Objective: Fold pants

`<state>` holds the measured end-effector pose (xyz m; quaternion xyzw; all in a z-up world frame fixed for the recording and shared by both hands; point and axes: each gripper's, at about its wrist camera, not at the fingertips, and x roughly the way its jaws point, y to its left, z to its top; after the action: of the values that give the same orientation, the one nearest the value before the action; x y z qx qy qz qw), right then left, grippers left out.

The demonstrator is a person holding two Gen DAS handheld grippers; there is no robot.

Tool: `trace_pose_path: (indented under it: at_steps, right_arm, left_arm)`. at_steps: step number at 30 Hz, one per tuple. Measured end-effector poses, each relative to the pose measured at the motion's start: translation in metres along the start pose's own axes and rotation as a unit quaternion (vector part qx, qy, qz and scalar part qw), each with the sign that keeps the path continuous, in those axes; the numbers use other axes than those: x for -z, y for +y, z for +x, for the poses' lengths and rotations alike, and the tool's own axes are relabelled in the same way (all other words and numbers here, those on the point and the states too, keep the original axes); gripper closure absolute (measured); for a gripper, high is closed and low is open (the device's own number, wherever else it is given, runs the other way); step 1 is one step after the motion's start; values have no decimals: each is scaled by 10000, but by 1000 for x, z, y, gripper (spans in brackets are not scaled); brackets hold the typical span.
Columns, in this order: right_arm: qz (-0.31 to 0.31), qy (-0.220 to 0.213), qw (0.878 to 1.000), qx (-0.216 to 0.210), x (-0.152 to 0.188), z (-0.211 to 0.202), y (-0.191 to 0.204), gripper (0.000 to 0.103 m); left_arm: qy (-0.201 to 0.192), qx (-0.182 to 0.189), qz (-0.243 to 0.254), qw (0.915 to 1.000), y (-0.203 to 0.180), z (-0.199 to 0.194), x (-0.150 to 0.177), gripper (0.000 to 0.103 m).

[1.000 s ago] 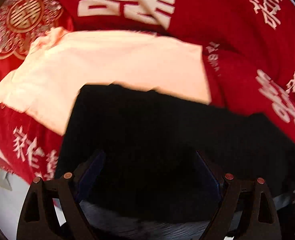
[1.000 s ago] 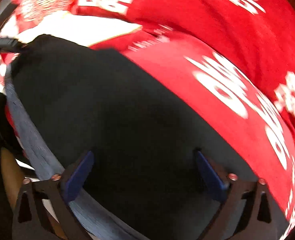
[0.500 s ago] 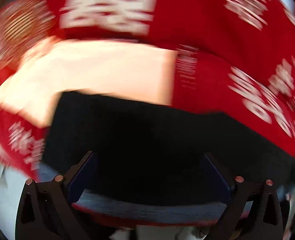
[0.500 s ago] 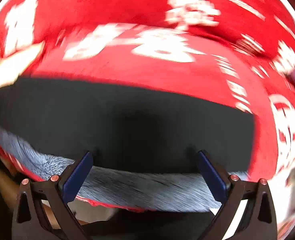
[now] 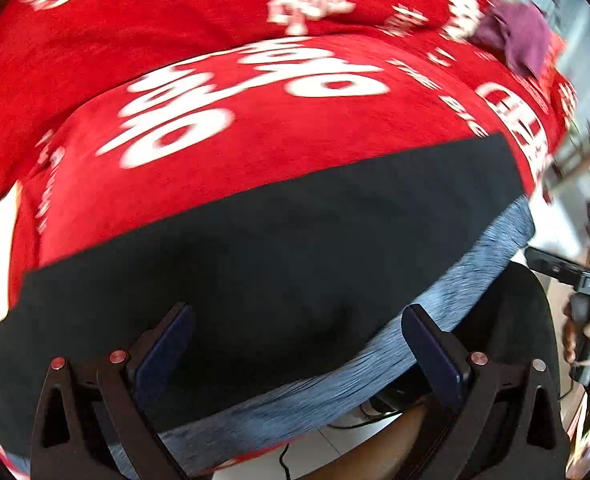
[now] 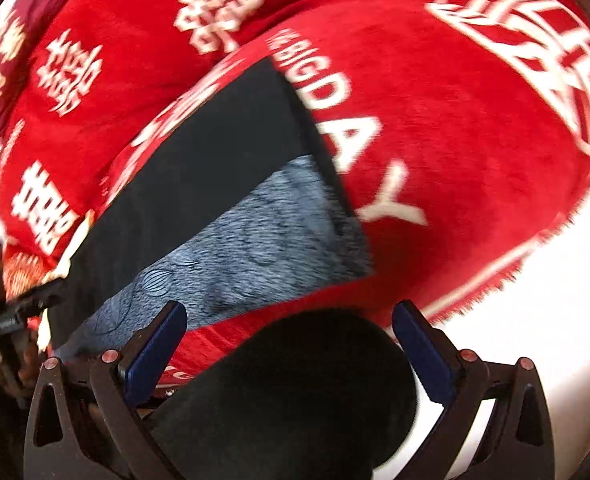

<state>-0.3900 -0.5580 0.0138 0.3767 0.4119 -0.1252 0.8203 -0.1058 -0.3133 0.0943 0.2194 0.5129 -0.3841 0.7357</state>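
Note:
Black pants (image 5: 275, 240) lie flat on a red blanket (image 5: 255, 128), with a strip of grey fleece lining (image 5: 375, 368) showing along the near edge. My left gripper (image 5: 297, 316) hovers over that edge, jaws wide open and nothing pinched. At the right edge of the left wrist view a hand holds the right gripper (image 5: 587, 280). In the right wrist view the pants (image 6: 215, 152) run off to the upper left, their grey lining (image 6: 255, 240) folded outward at the end. My right gripper (image 6: 287, 312) is open beyond that end, over the blanket's fringe.
A black rounded shape (image 6: 295, 392) fills the space under the right gripper. White floor (image 6: 535, 340) lies past the red blanket (image 6: 475, 140). A maroon cloth (image 5: 515, 36) sits at the far corner. The left gripper (image 6: 11, 316) shows at the left edge.
Both views swept sideways along the pants. The peach garment left the left view. The right gripper rolled and went from above the black fabric to past its end.

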Motion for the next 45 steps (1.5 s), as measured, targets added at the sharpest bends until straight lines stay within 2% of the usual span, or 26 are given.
trace_pose_path:
  at_steps: [3,6,8,10,12,14,16,18,19,21,24,27,29,31,33,35,38,39,41,43,44,45]
  right_arm:
    - [-187,-73,9997,-151,-7,15,2,3]
    - [-71,-53,9989,-462,-10,26,2,12]
    - [-175,-108,9984,-524,-9,27,9,13]
    - [-169,-188,9974,-673,-8,24,10,16]
    - [-128,-253,9959,-854,-10,24,12,17]
    - [-105,-276,9942,-1039,-14,27,17,17]
    - [-99,-322,9927,-1159,-18,27,20,17]
    - [-94,-368,9917,-1225,-23,28,24,17]
    - [-101,-373,9918,-1219,-27,28,26,17]
    - [-114,-343,9930,-1126,-32,31,31,17]
    - [-203,-356,9943,-981,-38,31,43,16]
    - [-373,-546,9908,-1177,-39,18,58,17]
    - [-413,-518,9901,-1235,-40,19,63,17]
    - [-232,-249,9920,-1213,-40,32,63,17]
    - [-196,-191,9909,-1321,-39,37,67,17]
    - [-340,-107,9932,-1104,-35,43,77,16]
    - [-355,-107,9951,-911,-37,44,85,15]
    - [-314,-154,9949,-949,-38,41,88,19]
    - [-449,-277,9945,-905,-39,37,97,34]
    - [-704,-245,9968,-280,-38,40,109,77]
    - [-659,-206,9975,-144,-39,43,109,78]
    - [-551,-206,9981,-191,-40,41,108,80]
  left_arm:
    - [194,-5,54,9998,-22,14,-12,0]
    - [294,-39,54,9995,-38,24,-16,0]
    - [373,-85,62,9992,-38,33,-16,0]
    - [466,-226,30,9987,-36,43,-13,0]
    - [428,-487,140,9978,-39,50,-13,0]
    - [438,-592,134,9972,-42,51,-15,0]
    - [387,-633,-145,9971,-41,42,-16,0]
    - [193,-695,-728,9947,-32,28,-20,0]
    - [340,-781,-1028,9910,-26,31,-21,0]
    - [929,-908,-1418,9813,-16,51,-18,0]
    - [719,-1128,-1444,9804,-23,50,-16,0]
    - [608,-804,-1960,9754,-12,35,-10,0]
    - [501,-1002,-2218,9686,1,24,-6,0]
    - [601,-1190,-2584,9568,19,22,2,0]
    - [844,-1173,-2687,9523,31,35,9,0]
    - [703,-1204,-2574,9562,29,36,8,0]
    - [662,-1269,-2580,9555,25,35,8,0]
    - [630,-1282,-2554,9562,24,35,8,0]
    - [573,-1322,-2513,9571,24,34,8,0]
    - [532,-1365,-2504,9570,16,37,8,0]
    - [521,-1362,-2502,9571,15,36,9,0]
    - [503,-1346,-2496,9576,15,36,9,0]
